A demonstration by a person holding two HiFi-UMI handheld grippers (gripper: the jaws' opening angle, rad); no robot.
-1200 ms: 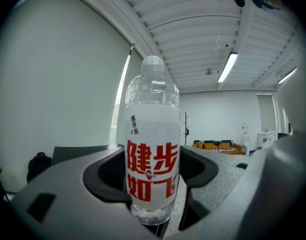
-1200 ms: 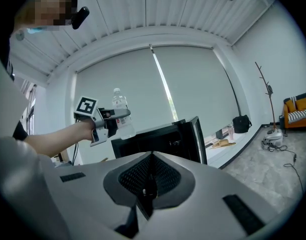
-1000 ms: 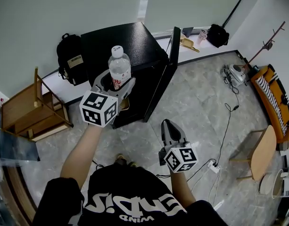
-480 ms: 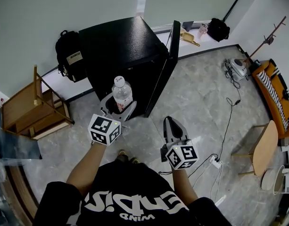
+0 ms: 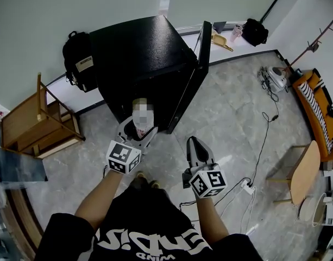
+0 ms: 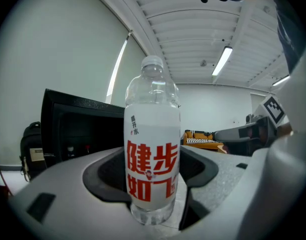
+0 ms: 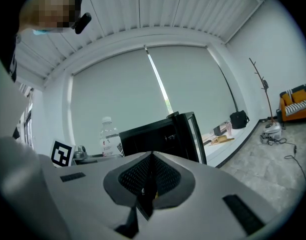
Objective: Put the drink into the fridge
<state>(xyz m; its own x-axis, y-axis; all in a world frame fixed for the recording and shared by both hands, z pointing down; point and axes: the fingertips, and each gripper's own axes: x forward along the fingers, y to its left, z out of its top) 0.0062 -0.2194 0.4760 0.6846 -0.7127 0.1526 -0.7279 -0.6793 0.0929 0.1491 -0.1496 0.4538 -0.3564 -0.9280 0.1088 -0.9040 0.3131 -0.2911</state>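
1. Clear plastic drink bottle with red lettering (image 6: 152, 154) stands upright between the wide-set grey jaws of the left gripper (image 5: 138, 134), which clasp its lower body.
2. It is held low, just in front of the black fridge (image 5: 139, 53), whose door (image 5: 192, 80) stands open.
3. Right gripper (image 5: 194, 145), beside it, has its jaws pressed together and holds nothing.

1. Bottle (image 6: 152, 134): big red characters "健步如飞", two rows of two; the last one curves partly out of sight.
2. Same bottle, upper left: small dark vertical print ending "开水"; the top character is unclear.
3. Shirt (image 5: 150, 238): white print upside down to the camera. The small line looks like "WIND"; the large letters are not legible.
4. Backpack (image 5: 74, 48): pale tag (image 5: 85, 64), too small to read.
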